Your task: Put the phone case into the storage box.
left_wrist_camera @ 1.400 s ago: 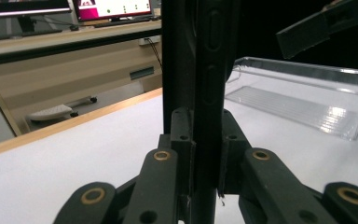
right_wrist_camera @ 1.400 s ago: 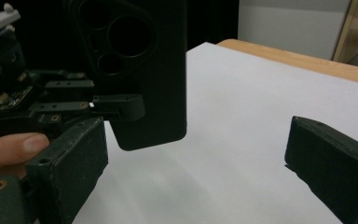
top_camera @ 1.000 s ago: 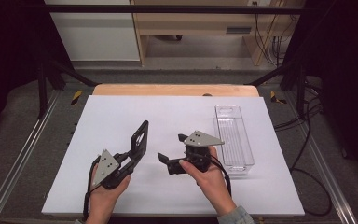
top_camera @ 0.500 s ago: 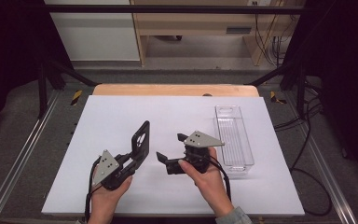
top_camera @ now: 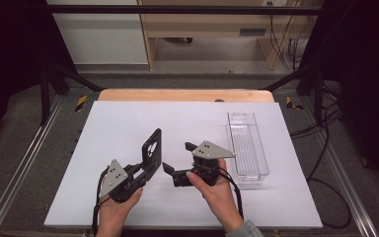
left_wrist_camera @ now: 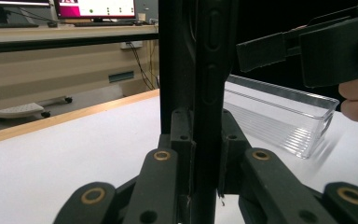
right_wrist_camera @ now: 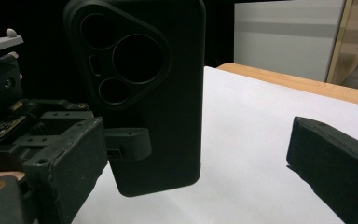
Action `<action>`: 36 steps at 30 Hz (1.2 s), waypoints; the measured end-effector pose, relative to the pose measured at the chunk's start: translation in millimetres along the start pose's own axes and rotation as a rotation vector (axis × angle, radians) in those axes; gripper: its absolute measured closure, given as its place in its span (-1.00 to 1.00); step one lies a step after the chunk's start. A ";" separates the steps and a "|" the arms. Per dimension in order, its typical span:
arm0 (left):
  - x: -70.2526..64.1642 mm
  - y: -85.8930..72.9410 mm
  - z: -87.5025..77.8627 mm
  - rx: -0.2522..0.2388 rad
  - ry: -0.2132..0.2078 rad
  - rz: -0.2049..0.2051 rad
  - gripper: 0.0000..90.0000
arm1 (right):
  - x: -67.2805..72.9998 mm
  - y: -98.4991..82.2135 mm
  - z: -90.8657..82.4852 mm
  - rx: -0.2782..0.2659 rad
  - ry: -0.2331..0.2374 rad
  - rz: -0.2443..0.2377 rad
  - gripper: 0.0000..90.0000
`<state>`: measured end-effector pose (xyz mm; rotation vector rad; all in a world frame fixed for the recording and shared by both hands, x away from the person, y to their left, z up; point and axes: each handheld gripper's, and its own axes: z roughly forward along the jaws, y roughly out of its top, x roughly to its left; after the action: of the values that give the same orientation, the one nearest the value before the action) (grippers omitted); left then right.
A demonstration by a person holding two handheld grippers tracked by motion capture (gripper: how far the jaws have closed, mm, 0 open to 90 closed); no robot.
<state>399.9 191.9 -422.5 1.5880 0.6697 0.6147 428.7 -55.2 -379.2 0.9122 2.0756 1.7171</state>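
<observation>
High view: at the left, the left gripper is clamped on the lower part of a black phone case, which stands up off the white table with its camera cut-outs facing right. In the left gripper view the case is seen edge-on, pinched between the two jaws. Just right of it, the right gripper points at the case with its jaws apart, close to it but not touching. In the right gripper view the case stands between the spread jaws. Farther right, a clear plastic tray lies on the table.
</observation>
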 end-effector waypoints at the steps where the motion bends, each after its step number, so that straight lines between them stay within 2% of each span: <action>1: -0.3 -0.2 0.2 0.000 -0.002 -0.003 0.79 | 0.1 -0.1 0.3 -0.002 0.002 0.002 -0.88; 10: -2.9 -2.3 1.3 -0.009 -0.018 -0.051 0.79 | 5.9 -1.0 3.1 -0.006 0.025 0.007 -0.88; 23: -8.5 -5.7 5.3 0.014 -0.034 -0.043 0.79 | 10.0 -0.8 4.1 -0.024 0.043 0.012 -0.89; 36: -23.8 -6.3 10.6 0.021 -0.080 -0.032 0.79 | 13.0 -0.5 4.4 -0.057 0.047 0.020 -0.91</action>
<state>390.7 168.1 -430.3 1.6096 0.6425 0.5192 421.3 -43.6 -378.6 0.8868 2.0416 1.8151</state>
